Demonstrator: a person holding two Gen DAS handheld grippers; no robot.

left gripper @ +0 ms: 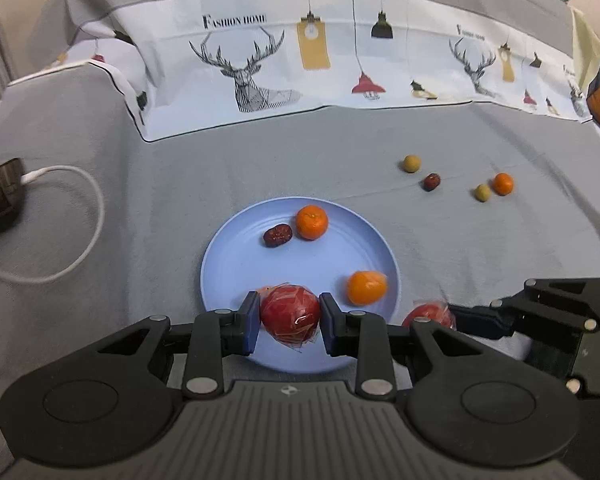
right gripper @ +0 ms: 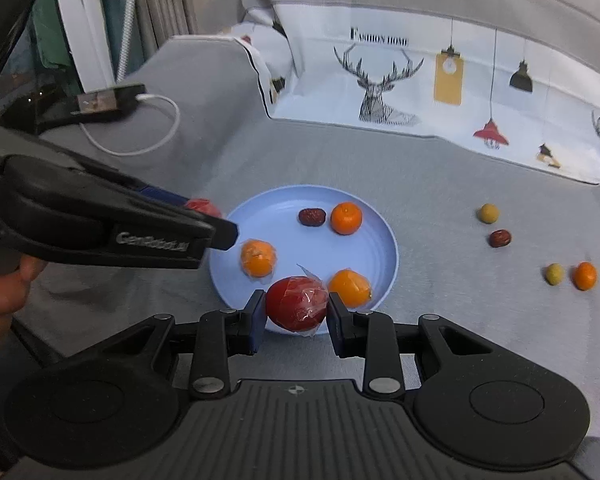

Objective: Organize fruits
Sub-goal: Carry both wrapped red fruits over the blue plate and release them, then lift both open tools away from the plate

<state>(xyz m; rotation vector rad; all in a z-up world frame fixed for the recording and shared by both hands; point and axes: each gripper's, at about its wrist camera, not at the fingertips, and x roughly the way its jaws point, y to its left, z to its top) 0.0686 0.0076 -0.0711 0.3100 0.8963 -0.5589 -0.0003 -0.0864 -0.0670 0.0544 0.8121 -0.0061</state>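
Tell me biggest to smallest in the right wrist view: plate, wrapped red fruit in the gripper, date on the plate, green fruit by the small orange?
1. plate
2. wrapped red fruit, though it sits nearest the camera, so it looks bigger
3. date
4. green fruit, close to the date in size, so unsure

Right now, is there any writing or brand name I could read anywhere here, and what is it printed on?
"FASHION HOME": on the printed cloth at the back, above the deer head.
"GenRobot.ai", slightly blurred: on the side of the left gripper, seen from the right wrist camera.
A second line on the cloth by the far deer: too small and blurred to read.
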